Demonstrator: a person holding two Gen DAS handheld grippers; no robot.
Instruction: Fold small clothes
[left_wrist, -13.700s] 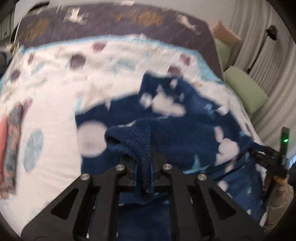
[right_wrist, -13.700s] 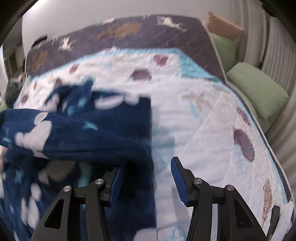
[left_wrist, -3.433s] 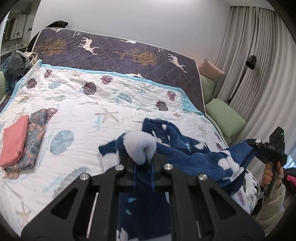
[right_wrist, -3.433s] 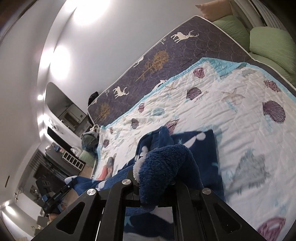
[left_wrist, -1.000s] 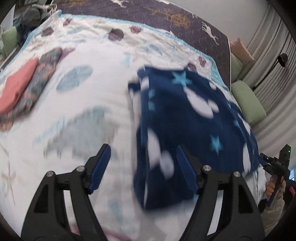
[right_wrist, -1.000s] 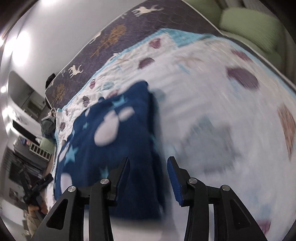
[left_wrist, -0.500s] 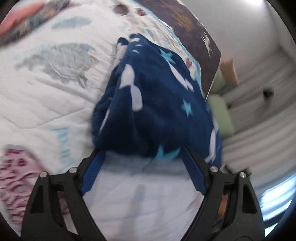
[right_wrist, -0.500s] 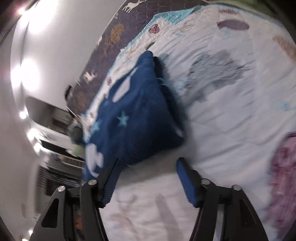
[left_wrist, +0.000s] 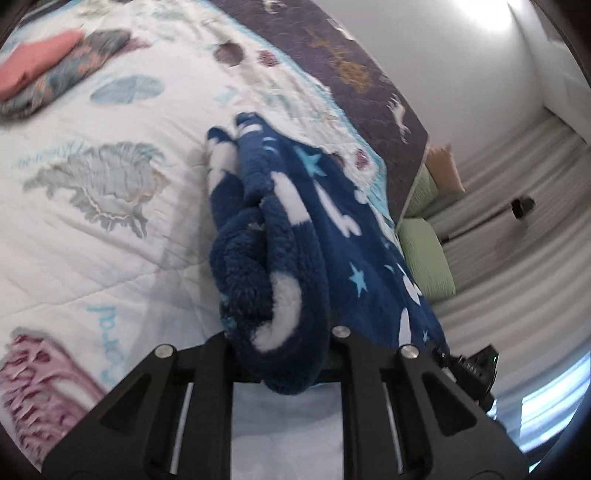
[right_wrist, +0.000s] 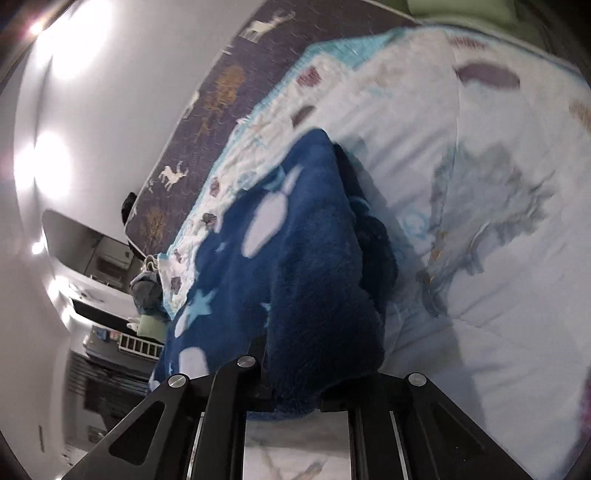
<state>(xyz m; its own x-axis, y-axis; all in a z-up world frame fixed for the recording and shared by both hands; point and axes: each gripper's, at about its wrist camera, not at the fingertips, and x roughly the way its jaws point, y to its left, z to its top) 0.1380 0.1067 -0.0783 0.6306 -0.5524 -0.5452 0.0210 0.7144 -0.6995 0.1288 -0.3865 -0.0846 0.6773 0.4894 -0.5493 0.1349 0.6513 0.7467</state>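
Note:
A dark blue fleece garment (left_wrist: 314, 221) with white patches and light blue stars lies folded on the bed. My left gripper (left_wrist: 282, 354) is closing on its near left corner, and the thick fleece bulges out between the jaws. In the right wrist view the same fleece garment (right_wrist: 295, 251) fills the middle. My right gripper (right_wrist: 295, 384) has clamped on its near right corner, with the pads hidden in the pile. The other hand-held gripper (left_wrist: 476, 369) shows at the lower right of the left wrist view.
The bed has a white quilt (left_wrist: 110, 229) printed with shells and starfish, and a dark purple headboard panel (left_wrist: 351, 74). Folded pink and patterned clothes (left_wrist: 48, 77) lie at the far left. Green pillows (left_wrist: 424, 258) and curtains stand on the right. Shelves and furniture (right_wrist: 110, 332) are beyond the bed's left side.
Half a second ago both grippers stood open around the garment's near corners. Both have now shut on the fleece, and both views have rolled.

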